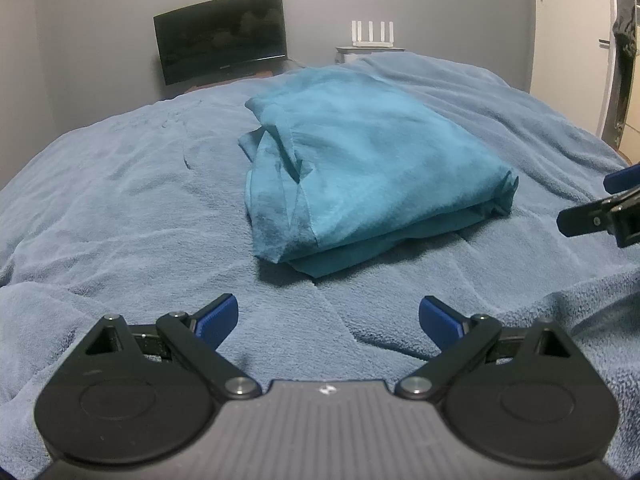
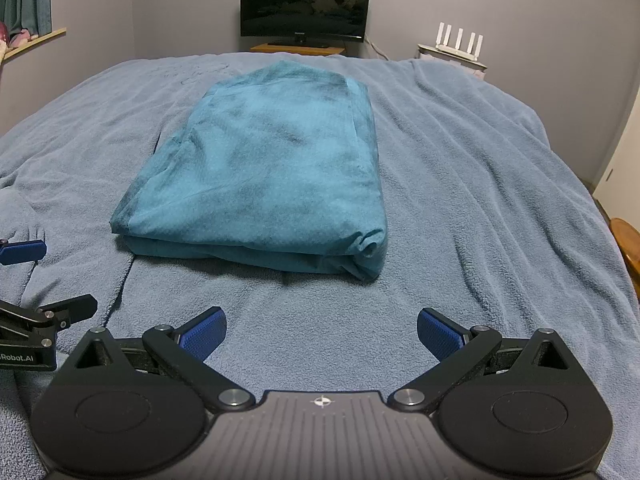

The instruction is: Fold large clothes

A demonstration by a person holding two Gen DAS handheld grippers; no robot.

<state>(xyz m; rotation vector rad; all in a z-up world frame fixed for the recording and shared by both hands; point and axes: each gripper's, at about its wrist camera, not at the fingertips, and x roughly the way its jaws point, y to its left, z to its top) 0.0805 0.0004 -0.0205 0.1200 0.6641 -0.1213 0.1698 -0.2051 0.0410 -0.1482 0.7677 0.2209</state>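
A teal garment point(image 1: 360, 168) point(image 2: 264, 172) lies folded into a thick rectangular bundle in the middle of the bed. My left gripper point(image 1: 328, 320) hovers just in front of its near edge, open, nothing between the blue pads. My right gripper point(image 2: 320, 330) is also open and empty, a little short of the bundle's near edge. The right gripper's fingers point(image 1: 592, 216) show at the right border of the left wrist view. The left gripper's fingers point(image 2: 60, 310) show at the left border of the right wrist view.
A blue fleece blanket point(image 1: 120, 200) point(image 2: 480, 200) covers the whole bed. Beyond the far edge stand a dark monitor point(image 2: 306, 4) on a wooden stand and a white router point(image 2: 460, 38). A wooden object point(image 2: 630, 248) sits off the right side.
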